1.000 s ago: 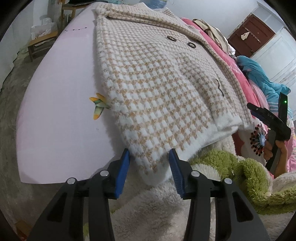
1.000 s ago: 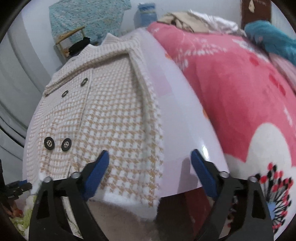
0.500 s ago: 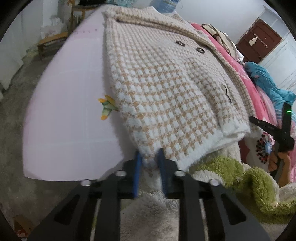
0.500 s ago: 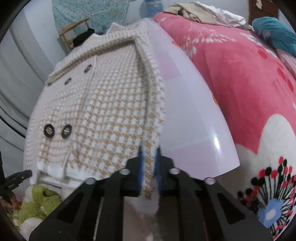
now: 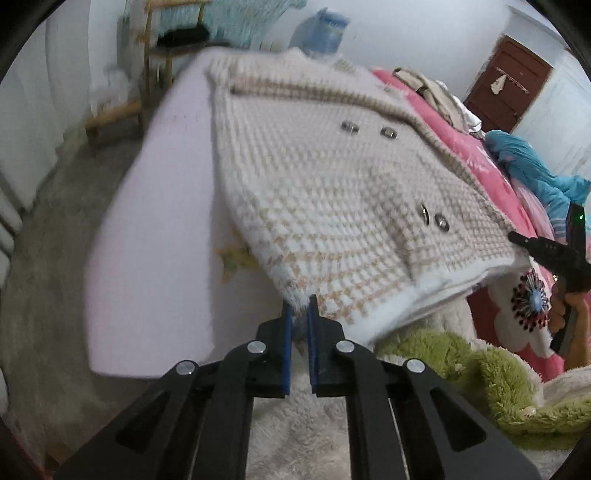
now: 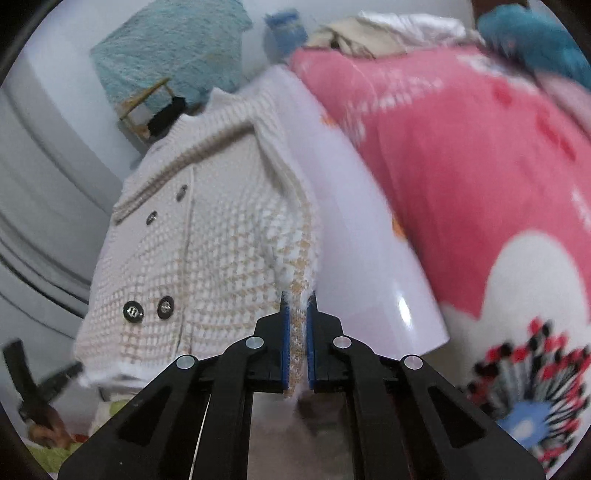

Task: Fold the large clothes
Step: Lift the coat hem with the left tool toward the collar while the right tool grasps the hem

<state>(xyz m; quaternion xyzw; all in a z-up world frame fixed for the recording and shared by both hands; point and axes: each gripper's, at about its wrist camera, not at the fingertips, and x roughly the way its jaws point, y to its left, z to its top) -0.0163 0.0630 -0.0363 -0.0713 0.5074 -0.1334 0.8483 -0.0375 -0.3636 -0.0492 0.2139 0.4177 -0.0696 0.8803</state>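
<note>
A cream and tan houndstooth knit coat (image 5: 332, 192) with dark buttons lies on a pale lilac board (image 5: 159, 229). My left gripper (image 5: 300, 314) is shut on the coat's near left hem corner and holds it lifted off the board. My right gripper (image 6: 297, 306) is shut on the coat's (image 6: 207, 243) near right hem corner, also lifted. The right gripper shows at the far right of the left wrist view (image 5: 554, 254). The coat's hem hangs raised between the two grippers; its collar end rests on the board (image 6: 362, 258).
A pink flowered blanket (image 6: 461, 155) covers the bed right of the board. A green and cream fluffy garment (image 5: 480, 373) lies below the near edge. A wooden chair (image 5: 155, 74), a blue water jug (image 5: 321, 33) and a brown door (image 5: 506, 81) stand beyond.
Both grippers closed on the coat's near hem corners, then lifted the hem up off the board toward the collar. The views are blurred with motion.
</note>
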